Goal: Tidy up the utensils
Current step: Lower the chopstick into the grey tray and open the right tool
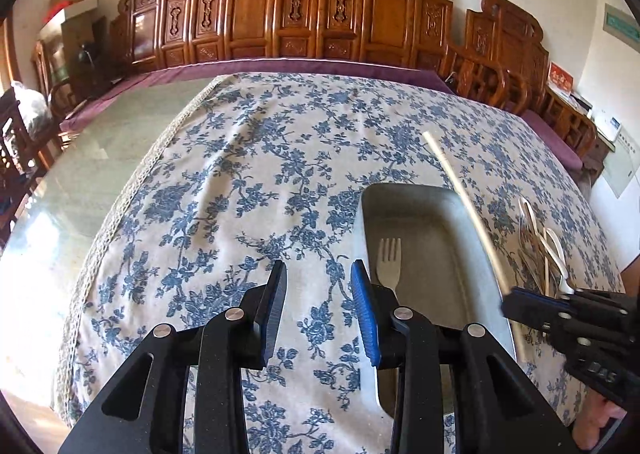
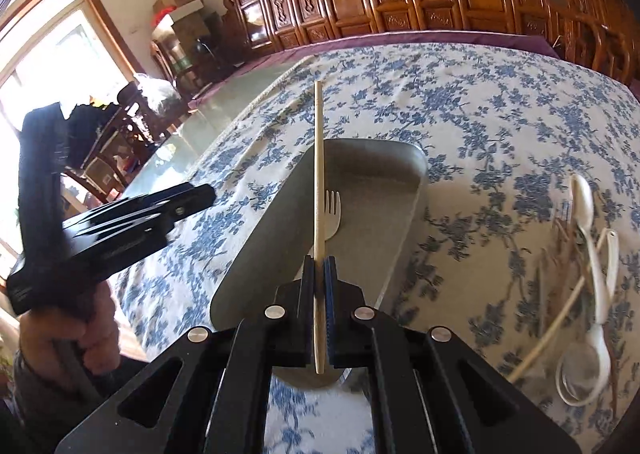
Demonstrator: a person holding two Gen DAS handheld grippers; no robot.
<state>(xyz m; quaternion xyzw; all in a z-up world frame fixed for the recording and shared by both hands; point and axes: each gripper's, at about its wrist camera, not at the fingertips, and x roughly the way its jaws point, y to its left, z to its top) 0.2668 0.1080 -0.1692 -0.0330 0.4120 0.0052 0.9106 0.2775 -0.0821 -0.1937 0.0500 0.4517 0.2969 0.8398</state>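
Chopstick (image 2: 319, 189) pinched in our right gripper (image 2: 319, 266), long axis pointing away from us, above the tray (image 2: 400, 173) holding a fork (image 2: 333, 213); our left gripper (image 1: 319, 278) hangs spread

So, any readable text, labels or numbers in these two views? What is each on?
No text reads clearly enough to quote.
Green wall sign: has lettering, too blurred.
Red card by the carved bench: gold marks, too small.
White box: blue print, too small.
Right gripper: raised marks on its body, not legible.
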